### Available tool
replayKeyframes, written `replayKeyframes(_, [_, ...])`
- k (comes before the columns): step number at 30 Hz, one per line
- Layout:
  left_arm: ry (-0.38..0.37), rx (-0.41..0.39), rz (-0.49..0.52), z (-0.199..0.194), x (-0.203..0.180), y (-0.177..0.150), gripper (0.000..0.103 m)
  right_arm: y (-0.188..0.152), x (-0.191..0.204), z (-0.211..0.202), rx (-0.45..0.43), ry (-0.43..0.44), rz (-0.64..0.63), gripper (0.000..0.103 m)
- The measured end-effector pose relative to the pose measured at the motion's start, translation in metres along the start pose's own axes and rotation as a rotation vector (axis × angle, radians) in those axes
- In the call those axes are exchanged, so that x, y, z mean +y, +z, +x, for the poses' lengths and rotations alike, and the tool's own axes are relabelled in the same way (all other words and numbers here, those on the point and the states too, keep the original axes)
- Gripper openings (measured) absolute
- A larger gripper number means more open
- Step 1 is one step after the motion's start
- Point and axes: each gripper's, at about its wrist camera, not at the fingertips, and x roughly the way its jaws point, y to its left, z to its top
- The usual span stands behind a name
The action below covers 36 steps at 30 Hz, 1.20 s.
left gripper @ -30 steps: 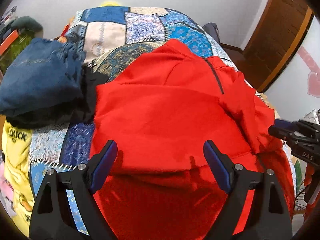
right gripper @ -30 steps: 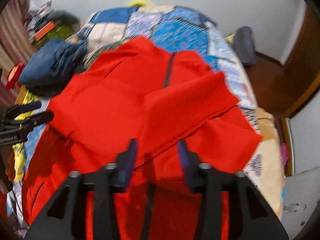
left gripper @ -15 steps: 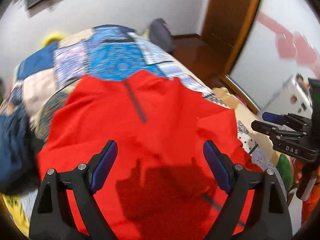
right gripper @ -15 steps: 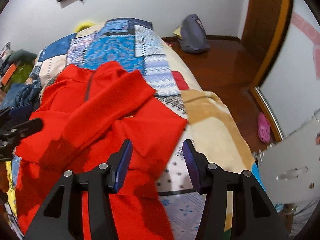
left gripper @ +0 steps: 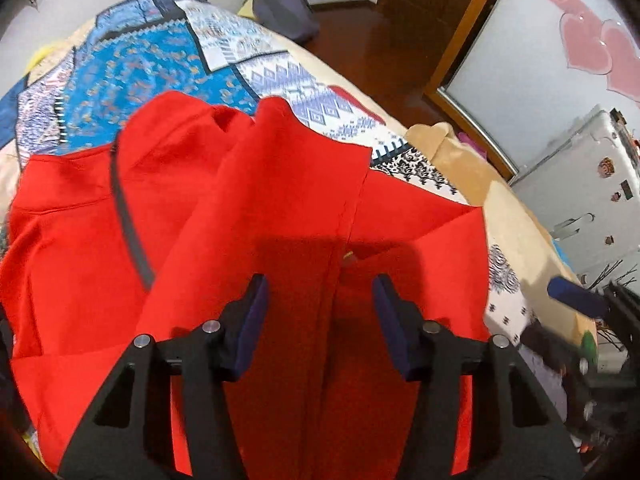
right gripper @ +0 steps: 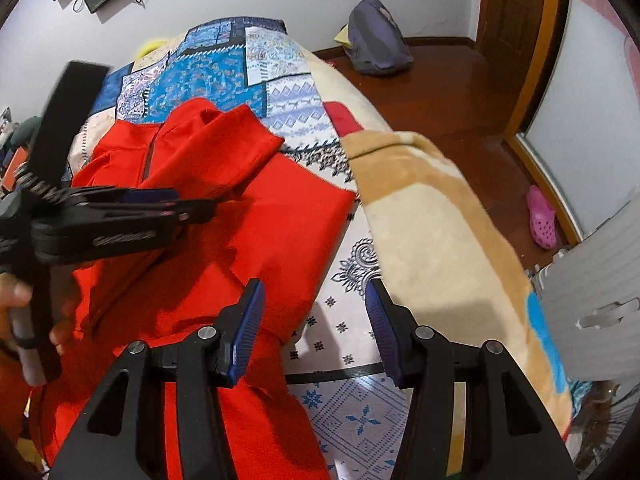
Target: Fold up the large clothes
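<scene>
Patchwork bedspread, wooden floor.

Bed is covered by a patchwork quilt of blue and white printed panels; a tan blanket is spread along its 3 o'clock side. A red garment with a dark zip is laid on the quilt, one sleeve folded across the body.

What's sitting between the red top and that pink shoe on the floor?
In the right wrist view, only bed covers: patterned quilt, beige blanket, between red top and pink shoe.
</scene>
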Motion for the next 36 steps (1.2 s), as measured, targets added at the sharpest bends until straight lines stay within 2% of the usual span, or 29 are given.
replayKeyframes(1, [0.001, 0.011, 0.005, 0.006, 0.000, 0.002, 0.051, 0.000, 0.000, 0.002, 0.004, 0.004, 0.002, 0.048])
replayKeyframes(4, [-0.007, 0.028, -0.004, 0.021, 0.003, 0.005, 0.030, -0.001, 0.000, 0.005, 0.010, 0.010, 0.003, 0.048])
replayKeyframes(5, [-0.017, 0.030, -0.015, 0.022, 0.005, 0.006, 0.028, -0.001, 0.001, 0.006, 0.010, 0.010, 0.003, 0.048])
replayKeyframes(8, [-0.088, 0.017, -0.092, 0.021, 0.021, 0.006, 0.002, -0.002, 0.001, 0.005, 0.010, 0.009, 0.002, 0.048])
replayKeyframes(11, [-0.121, 0.000, -0.154, 0.011, 0.036, 0.006, 0.002, -0.001, -0.001, 0.004, 0.010, 0.010, 0.009, 0.048])
replayKeyframes(14, [-0.148, -0.053, -0.205, -0.016, 0.051, 0.006, 0.002, 0.000, -0.001, 0.001, 0.004, 0.011, 0.015, 0.048])
replayKeyframes(19, [-0.181, -0.215, -0.228, -0.097, 0.076, 0.000, 0.001, 0.003, 0.006, -0.005, -0.007, 0.031, 0.022, 0.048])
replayKeyframes(23, [-0.139, -0.340, -0.226, -0.161, 0.098, -0.020, 0.001, 0.007, 0.022, -0.009, -0.018, 0.050, -0.001, 0.048])
replayKeyframes(28, [-0.036, -0.452, -0.257, -0.224, 0.132, -0.072, 0.001, 0.006, 0.047, -0.006, -0.005, 0.075, -0.052, 0.048])
replayKeyframes(32, [0.020, -0.441, -0.309, -0.230, 0.157, -0.118, 0.001, -0.001, 0.068, 0.010, 0.050, 0.086, -0.102, 0.048])
replayKeyframes(36, [0.069, -0.323, -0.408, -0.190, 0.187, -0.175, 0.002, -0.012, 0.083, 0.032, 0.113, 0.049, -0.161, 0.048])
